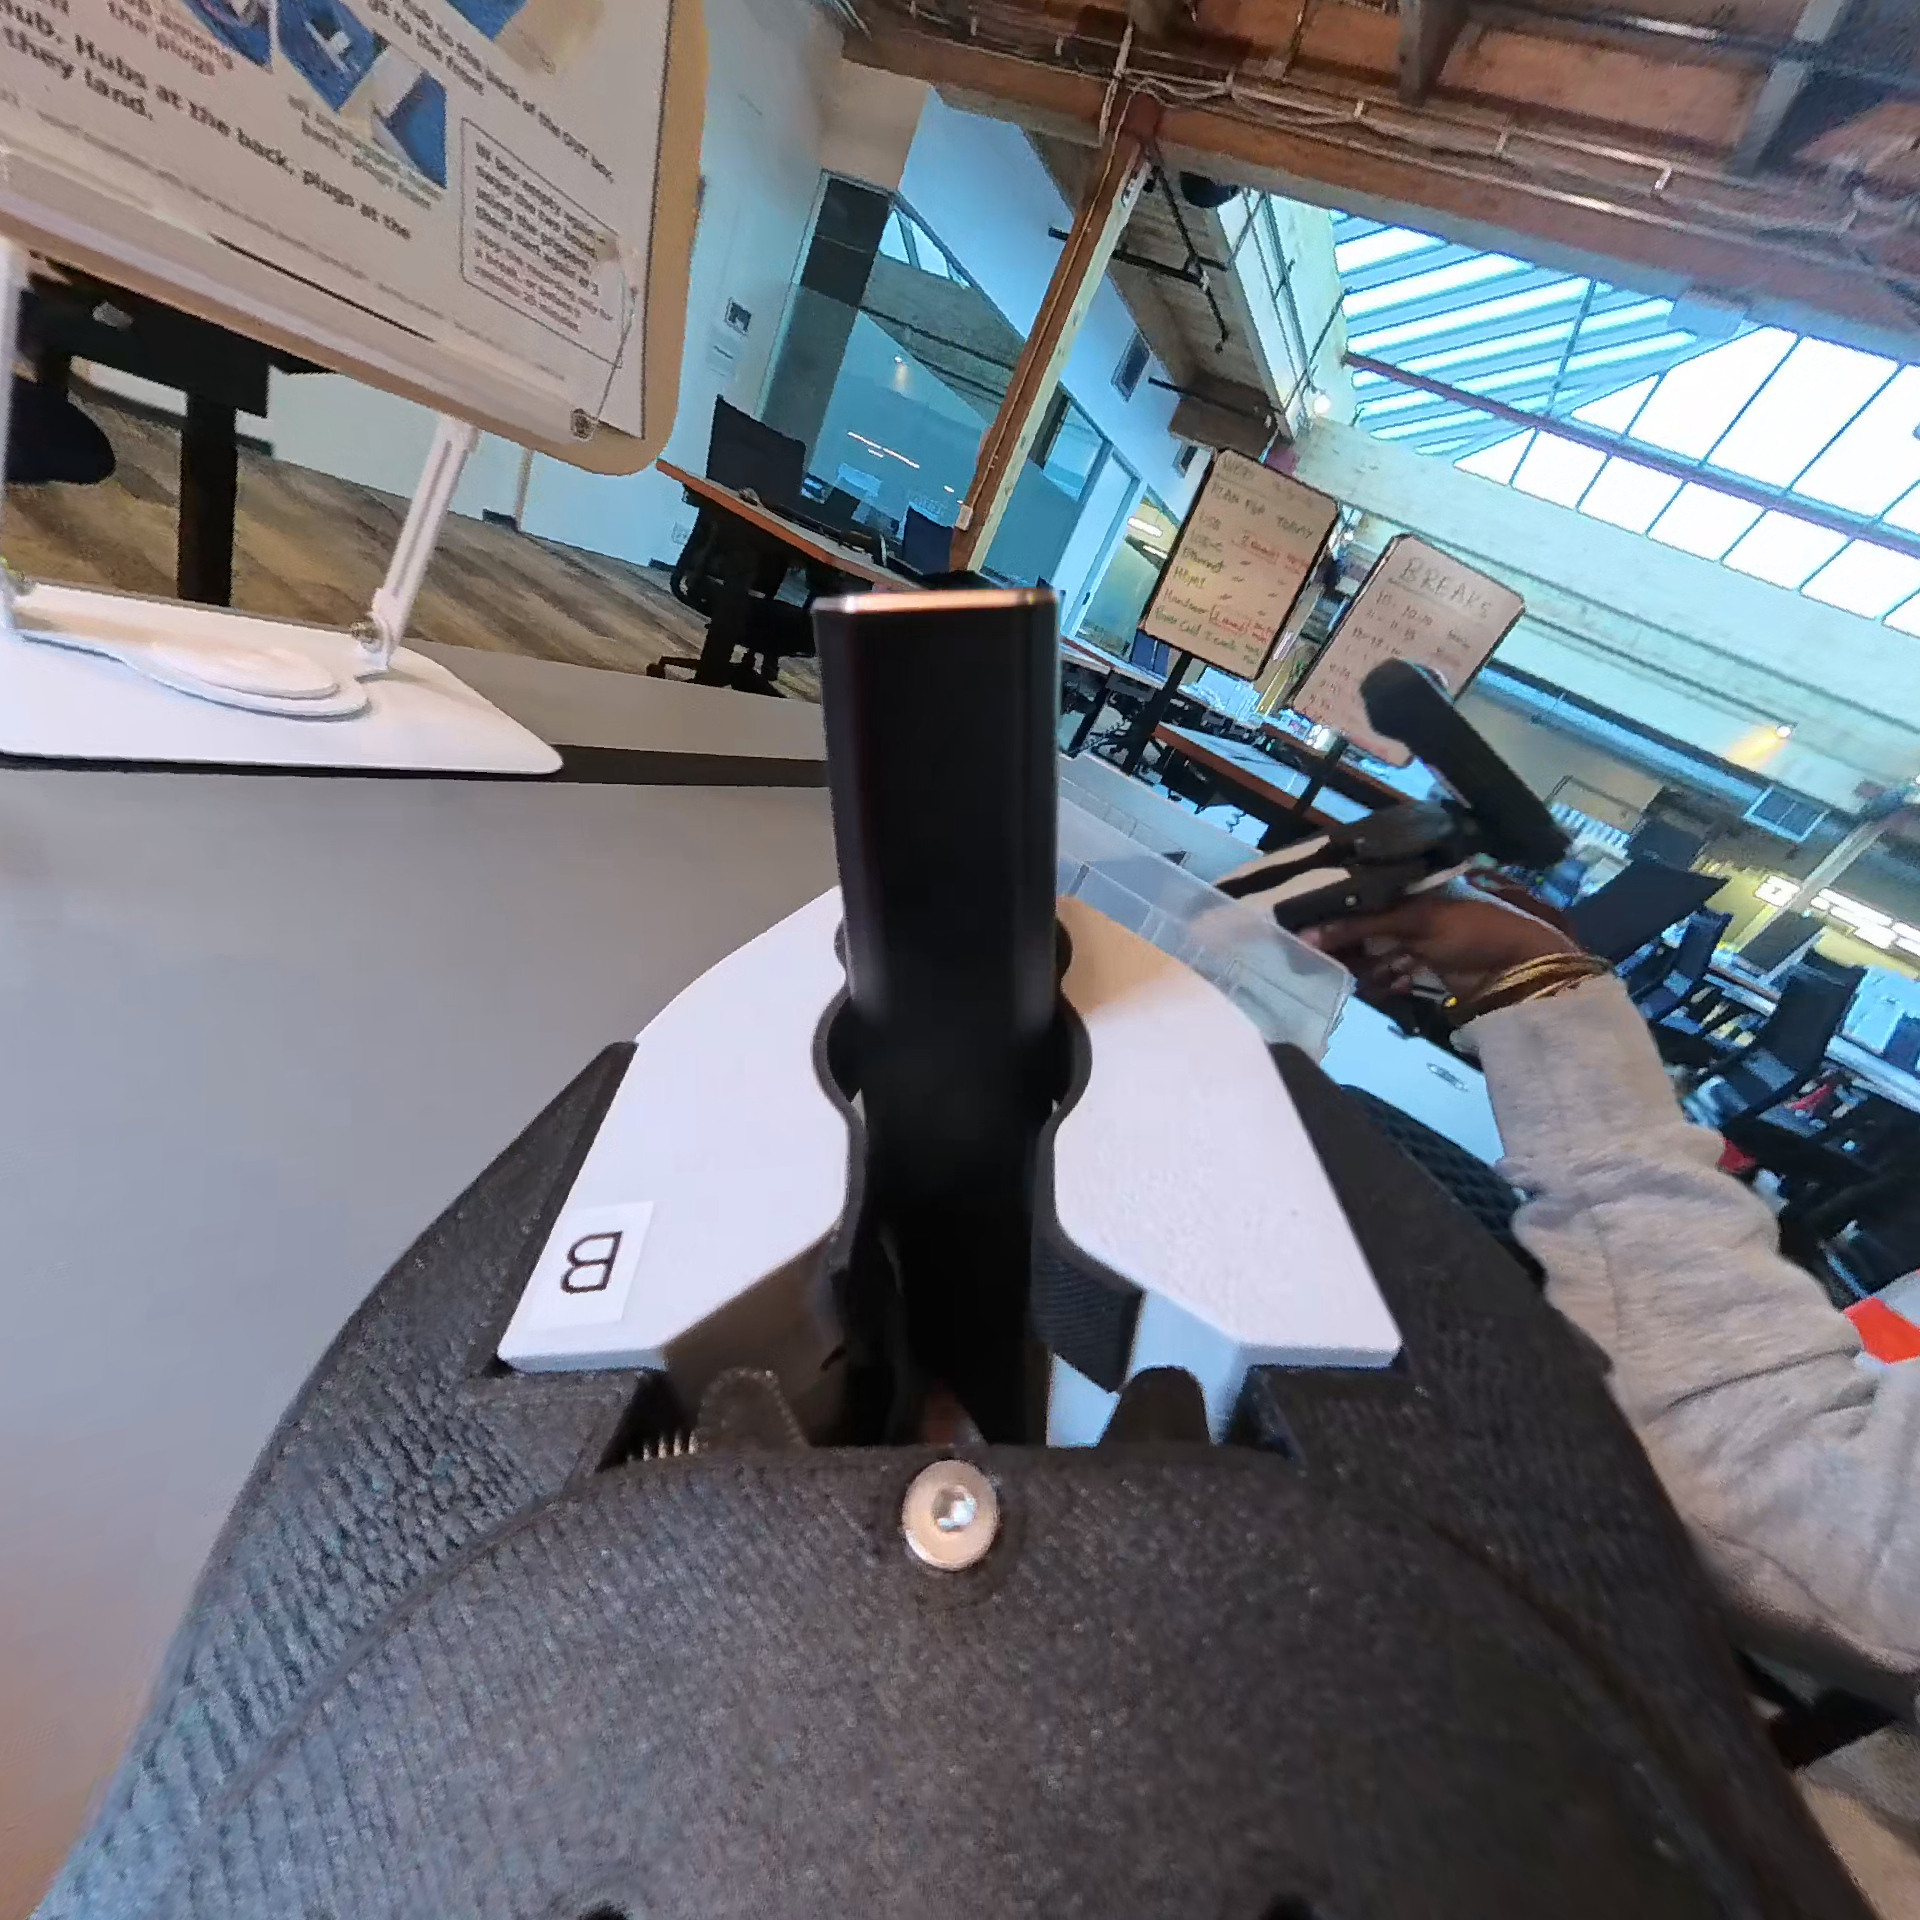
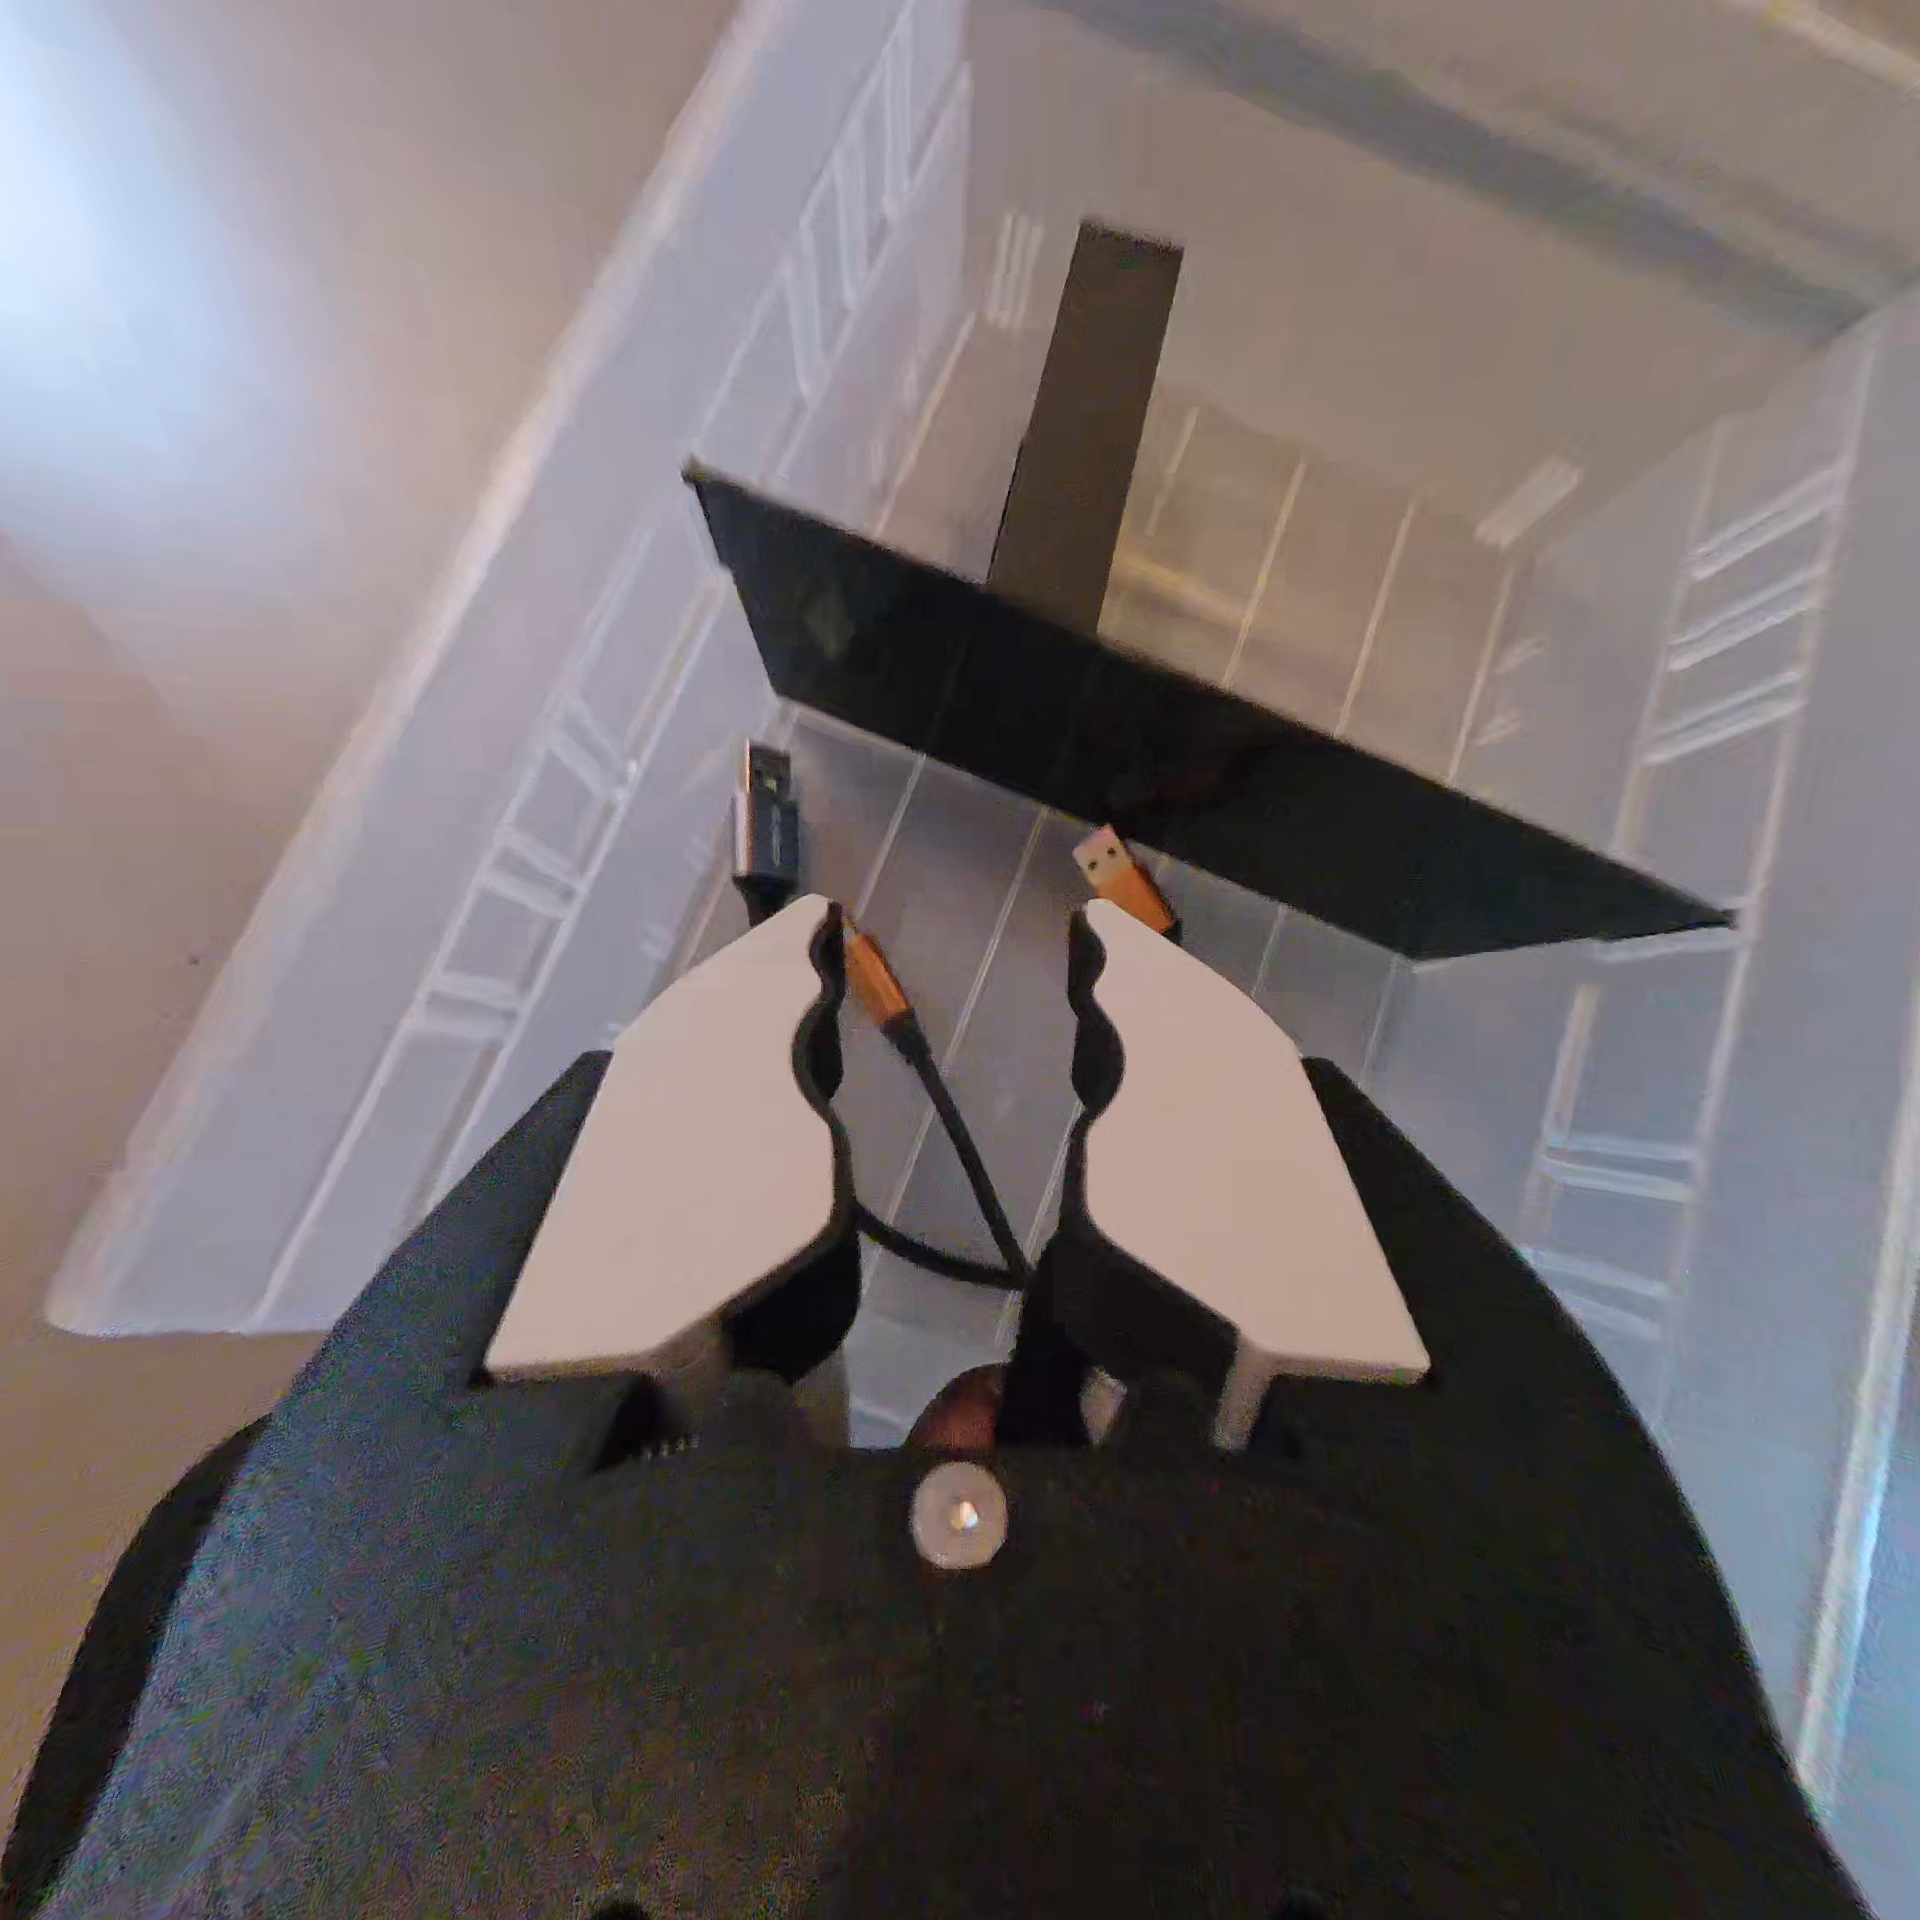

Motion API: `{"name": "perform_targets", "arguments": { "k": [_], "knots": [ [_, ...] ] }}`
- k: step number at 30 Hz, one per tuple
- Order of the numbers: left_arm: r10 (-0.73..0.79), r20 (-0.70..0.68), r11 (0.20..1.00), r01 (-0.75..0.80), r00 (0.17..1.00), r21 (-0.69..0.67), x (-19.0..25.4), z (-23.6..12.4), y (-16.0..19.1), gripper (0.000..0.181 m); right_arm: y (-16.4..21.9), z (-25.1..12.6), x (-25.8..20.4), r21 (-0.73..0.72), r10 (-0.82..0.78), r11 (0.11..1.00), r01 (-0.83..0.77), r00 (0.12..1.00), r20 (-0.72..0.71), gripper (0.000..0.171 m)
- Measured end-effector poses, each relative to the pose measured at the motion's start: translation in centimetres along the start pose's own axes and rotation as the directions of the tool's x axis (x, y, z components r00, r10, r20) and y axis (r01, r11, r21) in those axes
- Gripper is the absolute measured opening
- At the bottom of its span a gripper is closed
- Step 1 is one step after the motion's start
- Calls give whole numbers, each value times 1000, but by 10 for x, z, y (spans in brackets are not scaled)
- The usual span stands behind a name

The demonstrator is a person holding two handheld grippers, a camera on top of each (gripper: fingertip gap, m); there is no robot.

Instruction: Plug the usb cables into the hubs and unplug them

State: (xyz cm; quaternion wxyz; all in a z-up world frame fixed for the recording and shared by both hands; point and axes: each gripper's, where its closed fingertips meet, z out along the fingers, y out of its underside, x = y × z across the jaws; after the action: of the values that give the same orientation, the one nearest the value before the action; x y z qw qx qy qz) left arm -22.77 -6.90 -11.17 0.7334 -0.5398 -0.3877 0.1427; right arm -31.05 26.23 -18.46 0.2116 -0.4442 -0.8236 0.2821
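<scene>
In the left wrist view my left gripper (image 1: 951, 935) is shut on a long black hub (image 1: 935, 748), which sticks out forward between the white fingers, above the grey table. My right gripper (image 2: 956, 909) is open and empty, pointing down into a clear plastic bin (image 2: 623, 727). Below it lie an orange USB plug (image 2: 873, 977) on a black cable close to the left finger, a second orange plug (image 2: 1127, 883), and a grey plug (image 2: 764, 821). A dark grey hub (image 2: 1101, 416) lies beyond a black divider (image 2: 1143, 717). The right gripper (image 1: 1351, 883) also shows in the left wrist view over the bin (image 1: 1195, 914).
A white stand (image 1: 260, 686) holding an instruction board (image 1: 343, 208) stands at the table's back left. A person's hand and grey sleeve (image 1: 1683, 1247) hold the right gripper. Office desks, chairs and whiteboards fill the background.
</scene>
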Motion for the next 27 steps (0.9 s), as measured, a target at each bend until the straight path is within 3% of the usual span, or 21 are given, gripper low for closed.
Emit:
{"name": "perform_targets", "arguments": {
  "k": [1,4,7,9,11,13,16,18,22,27],
  "knots": [
    [-21,-1,1000,21,1000,5,-1,0,-1,30,-13,-6,1,78,11,997,-11,1000,-9,47],
    [-90,-6,996,90,996,27,-6,-1,-3,30,-63,-40,6,402,34,916,-5,997,-65,50],
    [-163,-23,985,164,986,55,-9,-3,-7,30,-115,-93,-18,730,38,683,-29,999,4,49],
    [-199,-41,977,202,979,65,-10,-3,-8,30,-137,-120,-63,839,-95,540,-68,985,141,47],
    [-221,-84,971,227,972,69,-6,-4,-10,30,-145,-134,-127,867,-323,481,-126,894,309,43],
    [-240,-103,968,245,965,46,-3,-3,-9,30,-138,-136,-194,875,-549,476,-92,746,378,42],
    [-233,-77,972,235,969,23,-5,-2,-5,30,-121,-103,-272,879,-740,443,175,624,249,40],
    [-236,-98,971,237,967,6,-1,-1,-3,30,-119,-69,-298,837,-761,416,355,639,107,38],
    [-172,-102,985,167,980,-51,7,2,5,30,-118,-50,-330,842,-775,323,432,632,-27,29],
    [-89,-63,990,82,994,-112,8,5,16,30,-104,-40,-345,770,-832,140,623,495,-249,21]
  ]
}}
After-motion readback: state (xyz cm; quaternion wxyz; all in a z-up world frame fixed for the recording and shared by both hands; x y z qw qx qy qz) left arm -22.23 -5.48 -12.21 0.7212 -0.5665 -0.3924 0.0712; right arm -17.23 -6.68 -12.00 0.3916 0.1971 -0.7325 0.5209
